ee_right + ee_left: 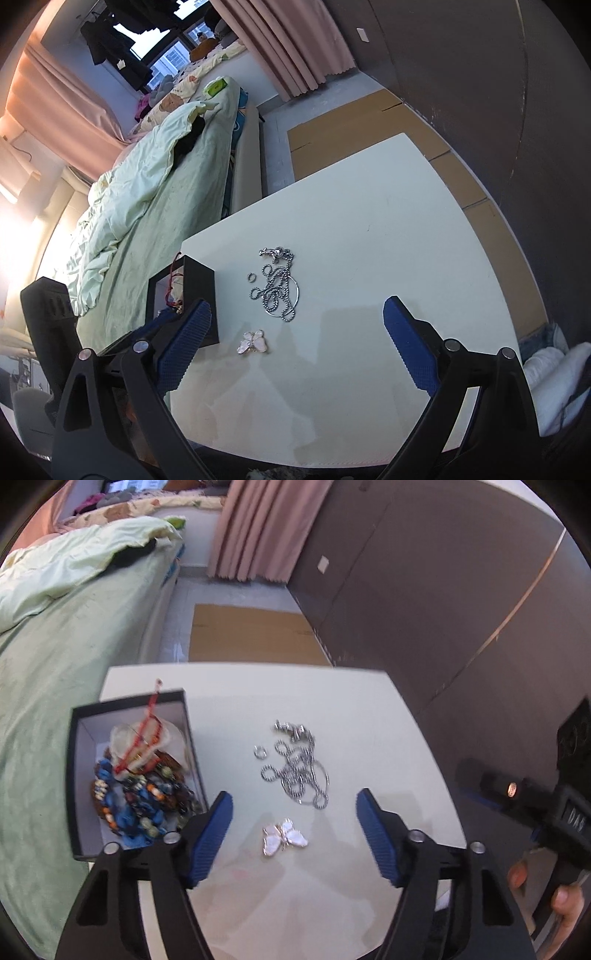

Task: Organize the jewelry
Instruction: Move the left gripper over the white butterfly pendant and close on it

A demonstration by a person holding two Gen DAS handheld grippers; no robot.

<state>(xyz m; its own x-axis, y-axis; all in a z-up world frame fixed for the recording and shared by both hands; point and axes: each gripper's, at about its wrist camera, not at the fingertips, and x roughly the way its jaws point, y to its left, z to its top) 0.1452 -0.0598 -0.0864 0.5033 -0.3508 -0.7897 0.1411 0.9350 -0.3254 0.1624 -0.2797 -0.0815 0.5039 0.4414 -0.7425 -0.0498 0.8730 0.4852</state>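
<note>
A black box (75,775) at the table's left holds bead bracelets (147,797) and a red cord (149,716); it also shows in the right wrist view (201,280). A tangled silver chain (301,766) (279,290), a small silver ring (260,752) (251,277) and a pink butterfly brooch (283,837) (253,342) lie on the white table (388,738). My left gripper (294,805) is open above the brooch. My right gripper (297,317) is open and empty, over the table right of the brooch.
A bed with green sheets (55,664) stands left of the table. Flat cardboard (251,635) lies on the floor beyond it. A dark wall (443,590) runs along the right. The right gripper's body (535,805) shows at the table's right edge.
</note>
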